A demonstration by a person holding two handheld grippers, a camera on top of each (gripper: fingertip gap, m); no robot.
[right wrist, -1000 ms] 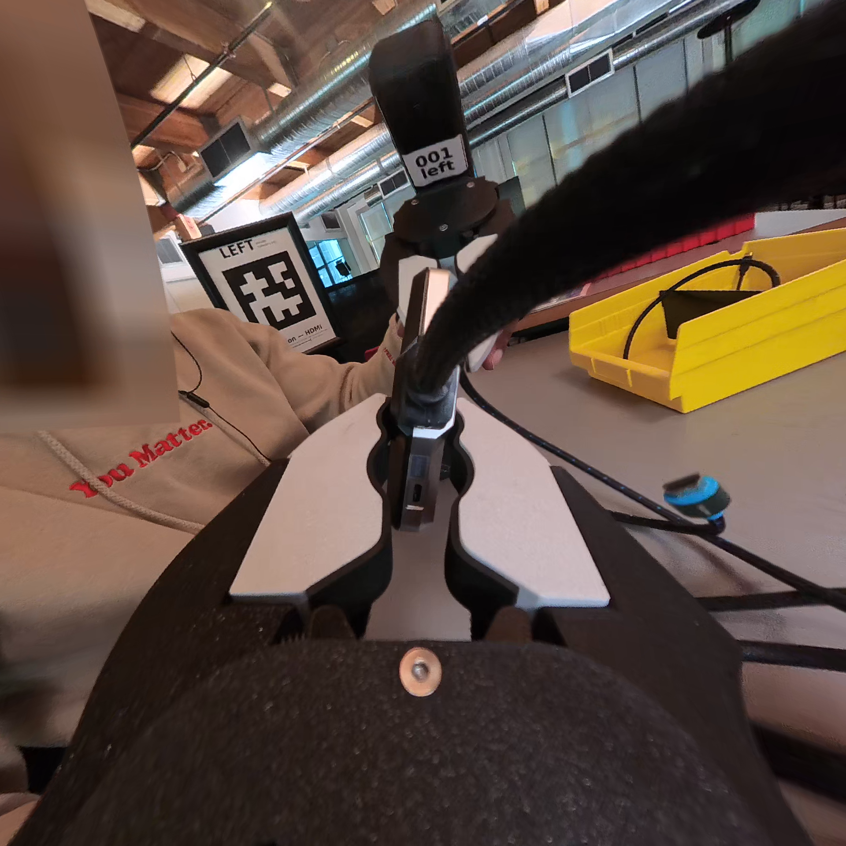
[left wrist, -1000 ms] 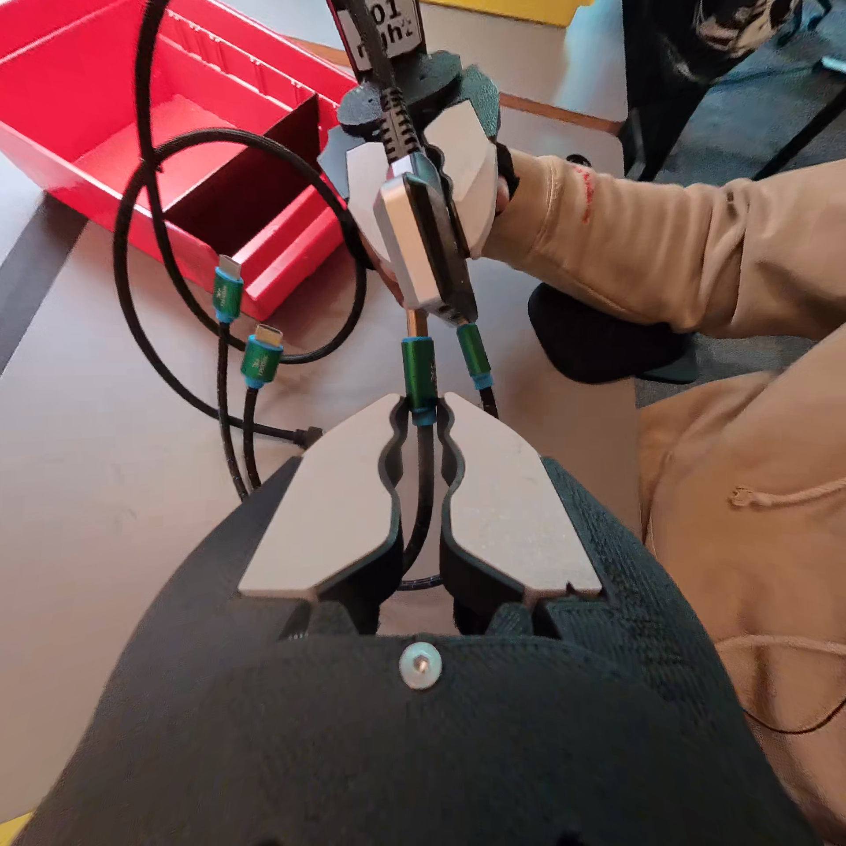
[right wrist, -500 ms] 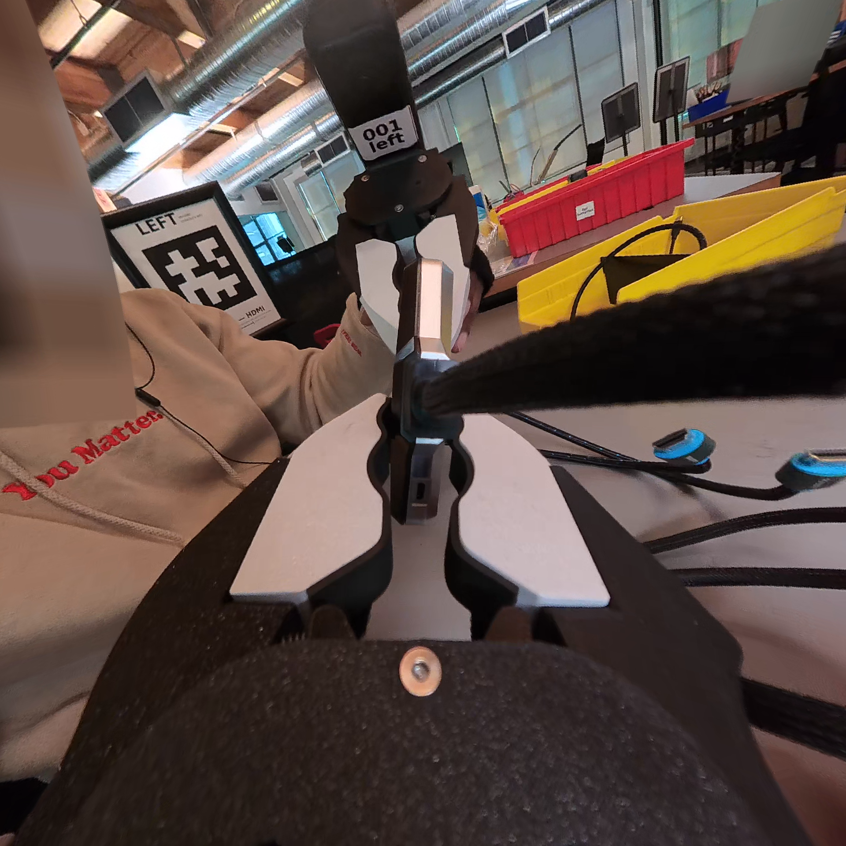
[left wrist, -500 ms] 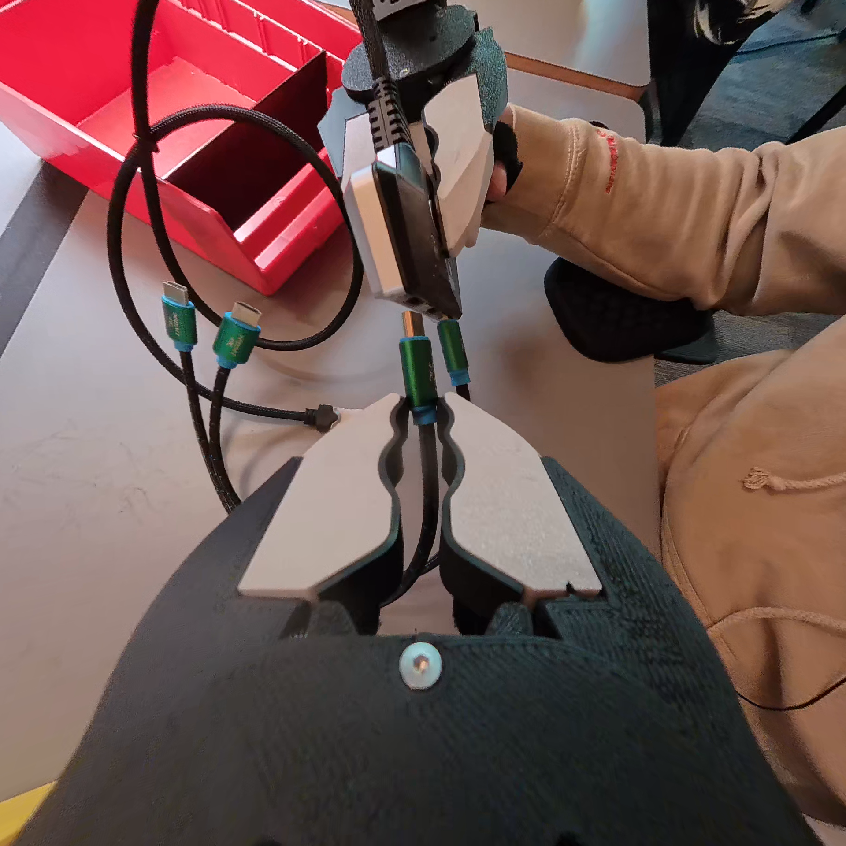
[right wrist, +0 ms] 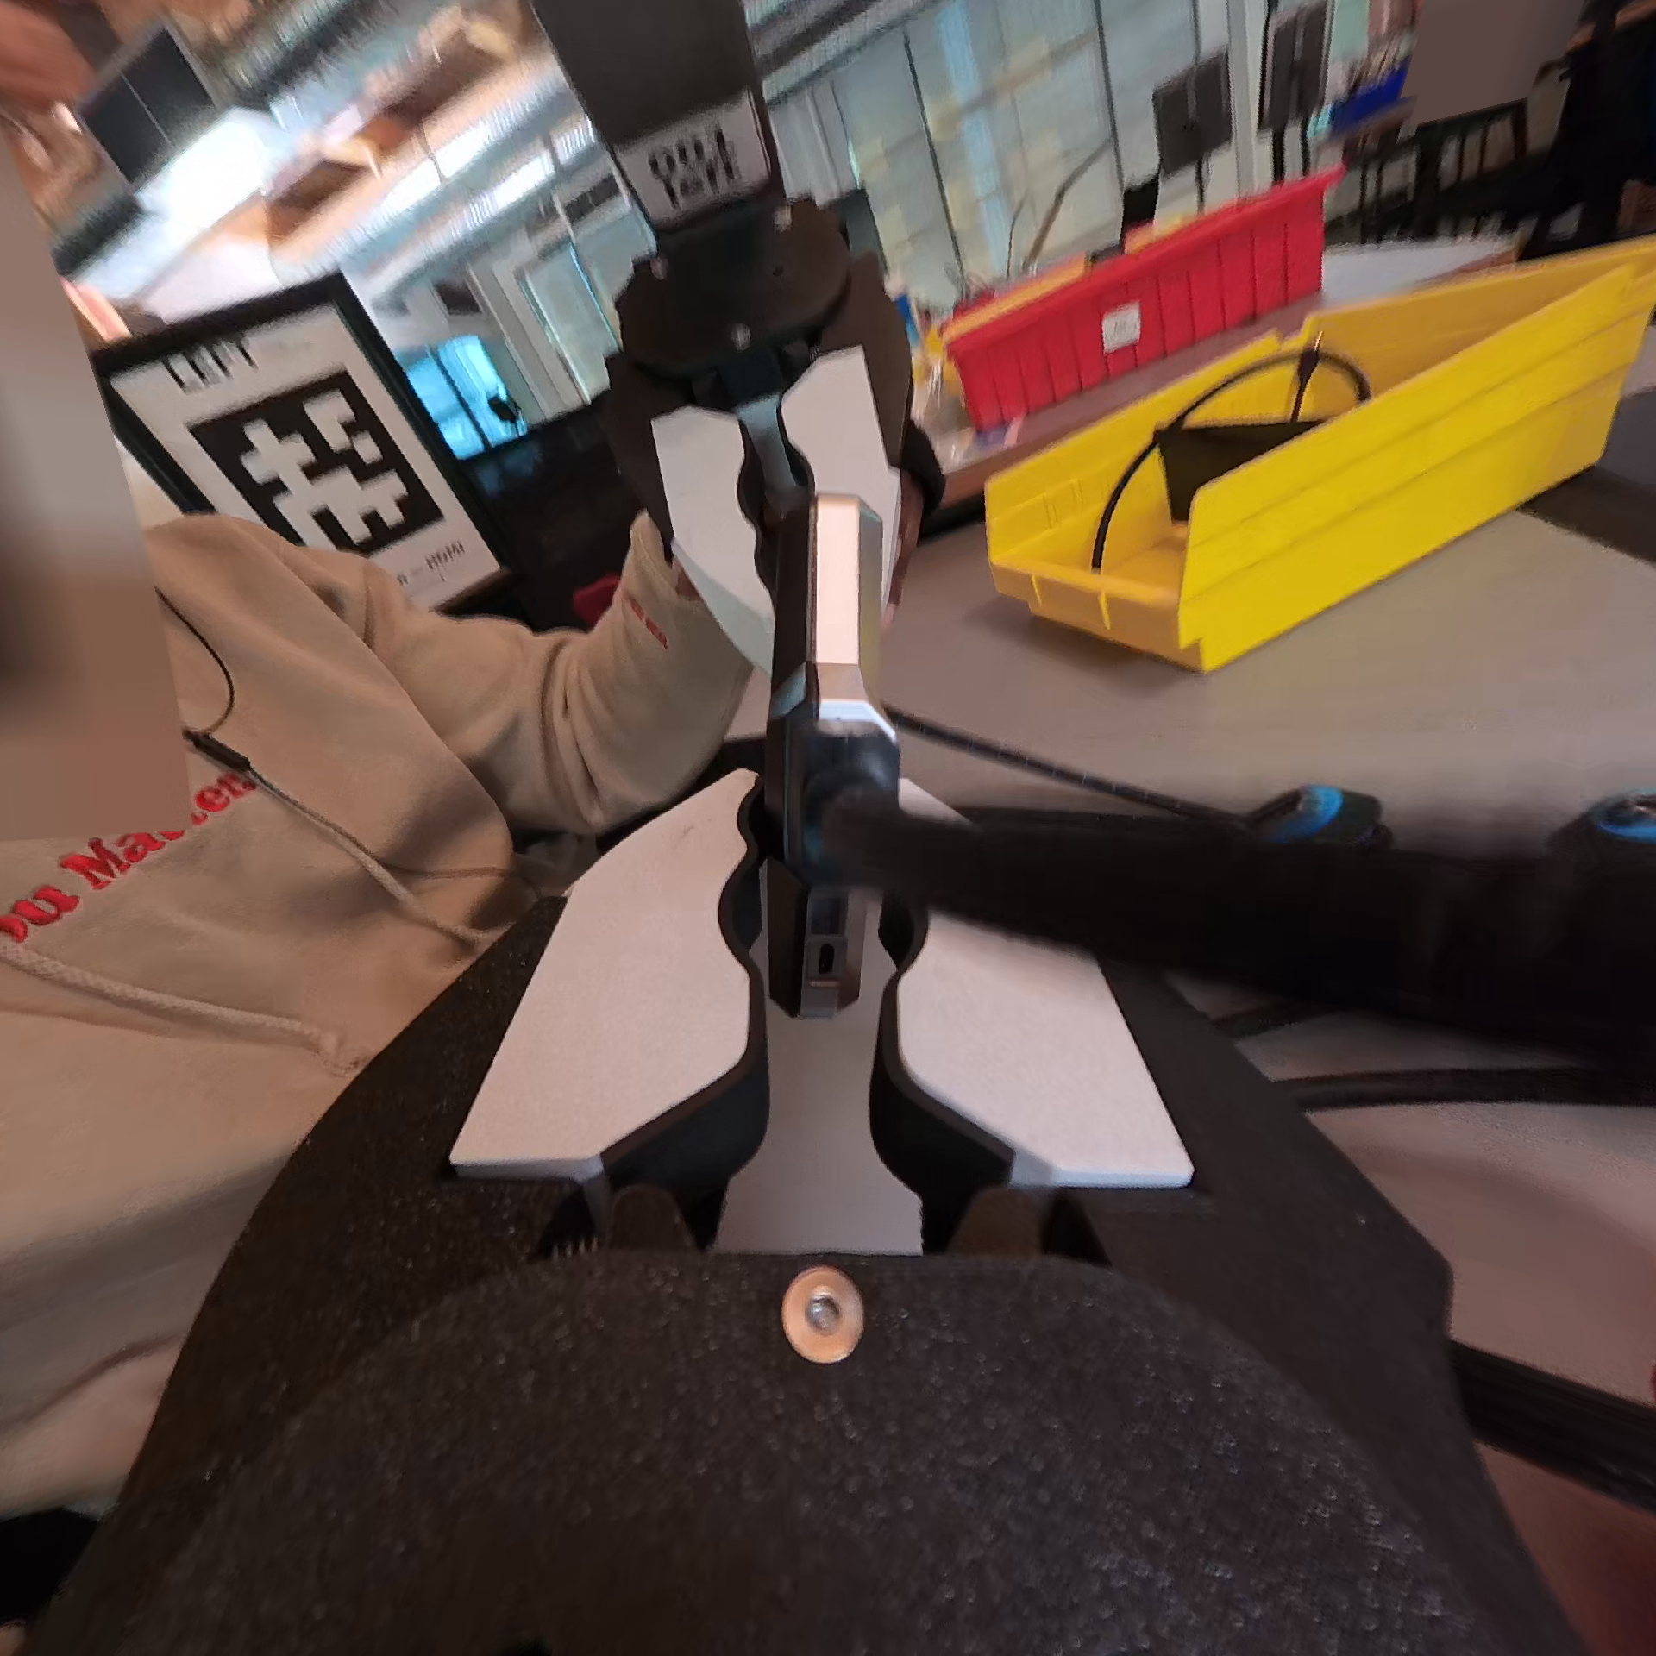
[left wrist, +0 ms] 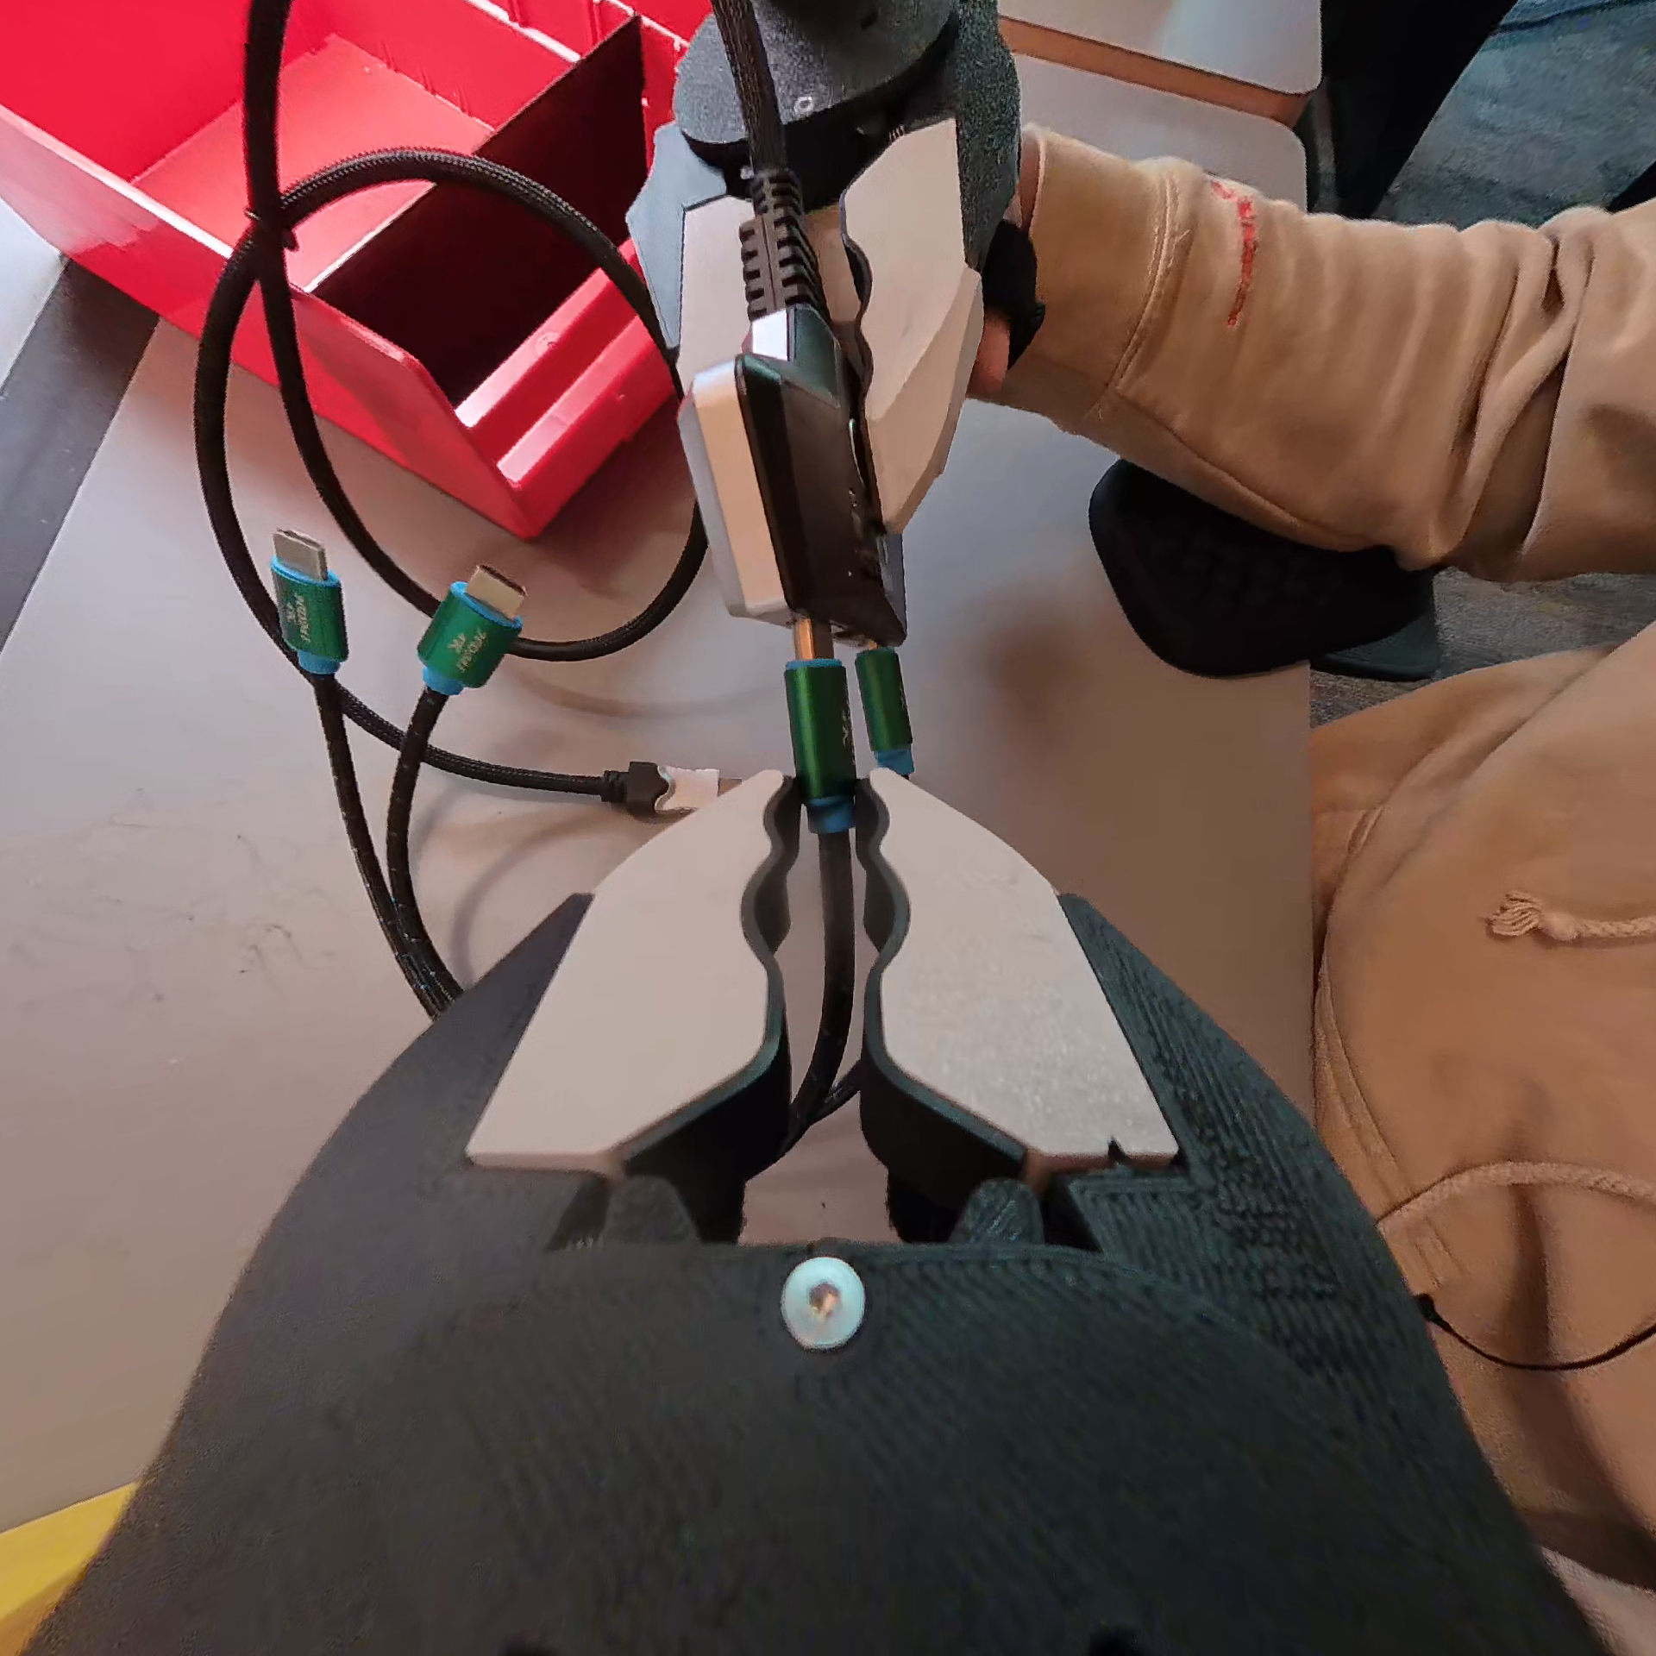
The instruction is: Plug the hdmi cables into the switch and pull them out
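Trouble is waiting at the place where the green plug [left wrist: 814,735] is meeting the switch [left wrist: 793,502]. The plug is being pinched at its blue end by the closed left gripper [left wrist: 826,797], and a bit of its shiny metal tip is showing below the switch, so it is not being seen as fully in. A second green plug [left wrist: 883,708] is sitting in the port right beside it. The switch is being held up above the grey table [left wrist: 161,851], squeezed edge-on by the closed right gripper [right wrist: 824,905]. If the plug is being tilted while it is pushed or pulled, its metal tip could be bent or jammed. If the switch is being held too softly, it could be twisted or dragged out of the tongs. The neighbour plug could be bumped loose, because the two are nearly touching. The thick black cable [right wrist: 1210,905] on the switch could be tugged sideways and turn the switch. The right wrist view is being blurred, so how deep the switch is sitting in those tongs is maybe not being told well. Two loose plugs [left wrist: 394,618] are lying on the table near the red bin [left wrist: 466,385], and their cords could be snagged.
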